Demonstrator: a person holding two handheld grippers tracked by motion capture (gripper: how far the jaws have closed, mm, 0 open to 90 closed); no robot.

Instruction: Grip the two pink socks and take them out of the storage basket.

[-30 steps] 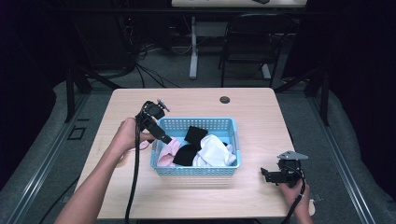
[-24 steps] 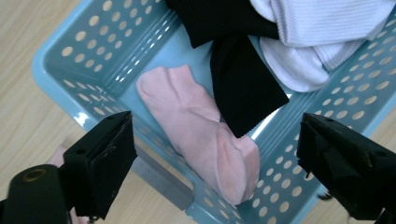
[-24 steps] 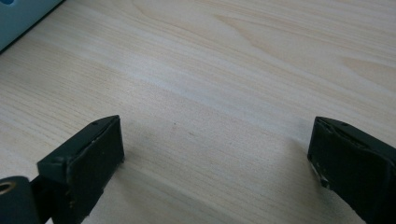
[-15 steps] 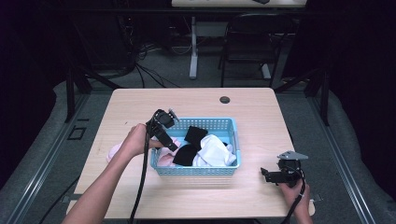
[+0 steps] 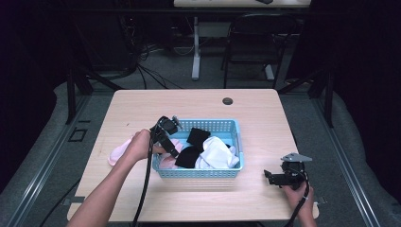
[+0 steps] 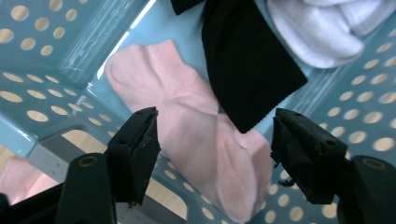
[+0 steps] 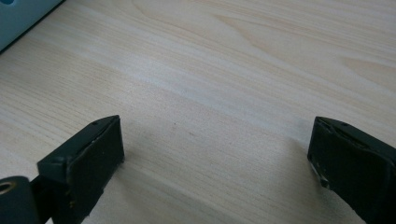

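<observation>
We see the pink sock (image 6: 201, 140) lying at the centre of the left gripper view, in the blue basket (image 5: 227, 171), between our left claw's (image 6: 215, 154) jaws, which have just been closing but aren't yet touching it. At lower right of the high view, our right claw (image 5: 270, 177) rests open on the desk (image 5: 189, 101).

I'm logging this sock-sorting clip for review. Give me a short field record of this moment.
container: blue basket on the wooden table
contents: pink sock, black sock, white socks
outside basket: another pink sock, left of it
left claw: inside the basket, jaws just been closing, astride the pink sock, pads not yet pressing it
right claw: open over bare table
</observation>
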